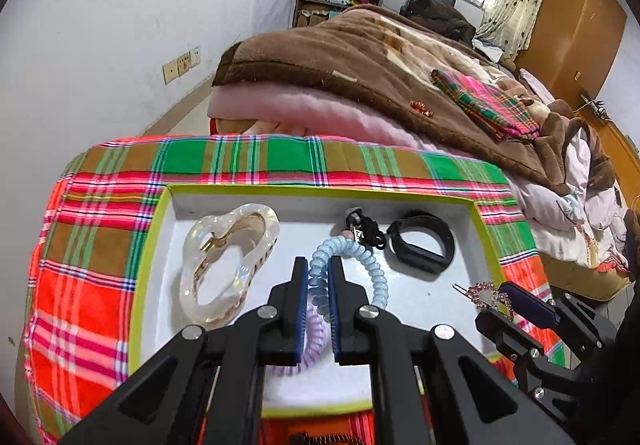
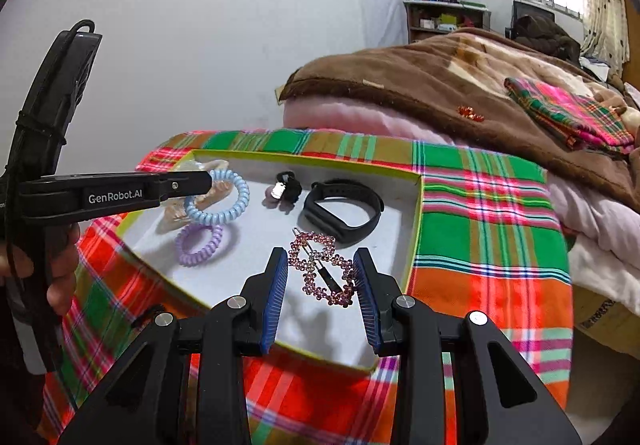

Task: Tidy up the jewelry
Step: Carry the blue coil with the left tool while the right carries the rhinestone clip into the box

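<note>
A white tray with a yellow-green rim [image 1: 158, 229] [image 2: 416, 229] sits on a plaid cloth. My left gripper [image 1: 319, 265] is shut on a light blue spiral hair tie [image 1: 372, 265] [image 2: 218, 201] and holds it above a purple spiral hair tie [image 1: 316, 329] [image 2: 199, 243]. My right gripper [image 2: 321, 277] is open, its fingers on either side of a pink rhinestone hair clip [image 2: 322, 271] [image 1: 490, 295], which touches the right finger. Also in the tray are a clear hair claw [image 1: 226, 265], a black band [image 1: 420, 247] [image 2: 344, 209] and a small black-and-silver piece [image 1: 362, 229] [image 2: 284, 191].
The plaid cloth [image 1: 92, 245] [image 2: 492, 229] covers the surface around the tray. A bed with a brown blanket [image 1: 360, 57] [image 2: 460, 85] lies just behind. A white wall [image 1: 100, 25] is on the left.
</note>
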The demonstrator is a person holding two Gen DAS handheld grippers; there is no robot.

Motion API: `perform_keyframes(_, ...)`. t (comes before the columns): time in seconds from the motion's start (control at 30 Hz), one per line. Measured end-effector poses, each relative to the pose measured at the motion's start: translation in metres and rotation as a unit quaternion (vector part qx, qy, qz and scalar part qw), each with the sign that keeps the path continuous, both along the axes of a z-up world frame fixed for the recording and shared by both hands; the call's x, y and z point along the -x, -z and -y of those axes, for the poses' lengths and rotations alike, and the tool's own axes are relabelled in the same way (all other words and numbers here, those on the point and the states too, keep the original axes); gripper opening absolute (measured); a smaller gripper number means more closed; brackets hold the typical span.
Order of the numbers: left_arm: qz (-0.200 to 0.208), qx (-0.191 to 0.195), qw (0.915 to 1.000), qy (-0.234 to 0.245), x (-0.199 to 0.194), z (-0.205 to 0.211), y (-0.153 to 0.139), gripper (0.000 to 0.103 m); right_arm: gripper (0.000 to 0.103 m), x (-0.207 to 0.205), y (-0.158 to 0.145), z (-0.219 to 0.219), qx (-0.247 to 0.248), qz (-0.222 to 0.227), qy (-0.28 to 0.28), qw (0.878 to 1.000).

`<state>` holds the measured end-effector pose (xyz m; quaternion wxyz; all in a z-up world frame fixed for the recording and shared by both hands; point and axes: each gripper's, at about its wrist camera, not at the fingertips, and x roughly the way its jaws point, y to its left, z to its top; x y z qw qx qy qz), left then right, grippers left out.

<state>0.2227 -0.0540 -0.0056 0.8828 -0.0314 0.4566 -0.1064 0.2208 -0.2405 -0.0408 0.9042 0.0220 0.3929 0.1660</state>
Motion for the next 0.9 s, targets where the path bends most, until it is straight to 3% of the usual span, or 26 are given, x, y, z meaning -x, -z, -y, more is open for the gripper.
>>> perform_keyframes(0.5,-0.033,-0.009,0.9994,0.007,-0.020,0.005,0.031,0.010,0.035,-0.021,0.023,-0.011,0.021,-0.026,-0.010,0.999)
perform_keyframes(0.9,-0.039,-0.001,0.9992,0.008,-0.024,0.004,0.035,0.010,0.035,-0.026,0.027,-0.018,0.045,-0.023,-0.015,0.999)
